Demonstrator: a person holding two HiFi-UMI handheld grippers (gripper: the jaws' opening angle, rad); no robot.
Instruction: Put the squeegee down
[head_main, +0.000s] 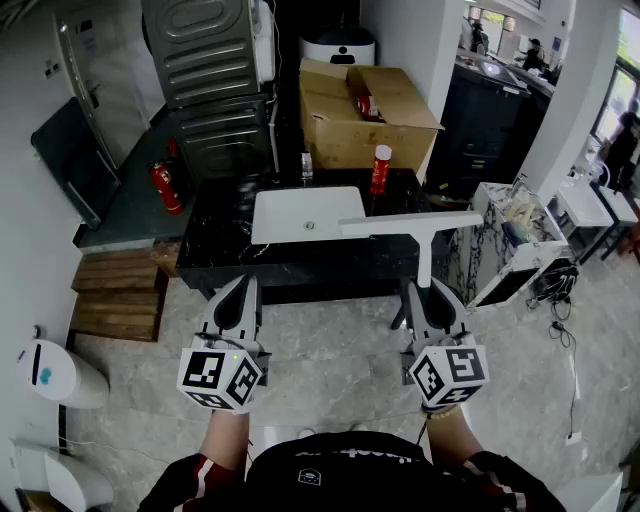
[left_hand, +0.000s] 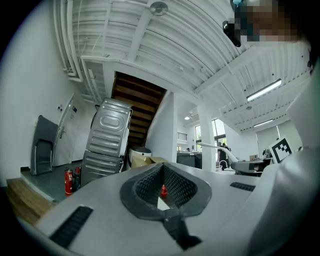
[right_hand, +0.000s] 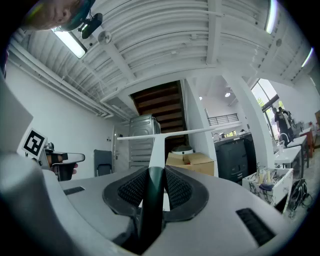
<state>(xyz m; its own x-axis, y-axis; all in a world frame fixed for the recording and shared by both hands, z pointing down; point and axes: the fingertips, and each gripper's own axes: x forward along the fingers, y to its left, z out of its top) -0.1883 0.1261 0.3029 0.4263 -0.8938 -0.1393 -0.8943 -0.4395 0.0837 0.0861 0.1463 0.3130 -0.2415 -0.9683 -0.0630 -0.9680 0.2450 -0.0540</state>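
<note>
The squeegee (head_main: 411, 224) has a long white blade on a white stem and a dark handle. My right gripper (head_main: 427, 291) is shut on that handle and holds it level, with the blade hanging over the front right part of the black counter (head_main: 215, 235). In the right gripper view the dark handle sits between the pads of the right gripper (right_hand: 155, 173), and the squeegee blade (right_hand: 165, 134) crosses ahead. My left gripper (head_main: 238, 291) hovers in front of the counter, shut with nothing in it. The left gripper (left_hand: 162, 168) shows its tips together in its own view.
A white sink basin (head_main: 305, 213) is set in the counter, with a red bottle (head_main: 380, 168) and a small bottle (head_main: 307, 165) behind it. Behind the counter is an open cardboard box (head_main: 365, 115). A fire extinguisher (head_main: 167, 188) and wooden pallets (head_main: 120, 295) are at the left, and a cluttered cart (head_main: 520, 240) at the right.
</note>
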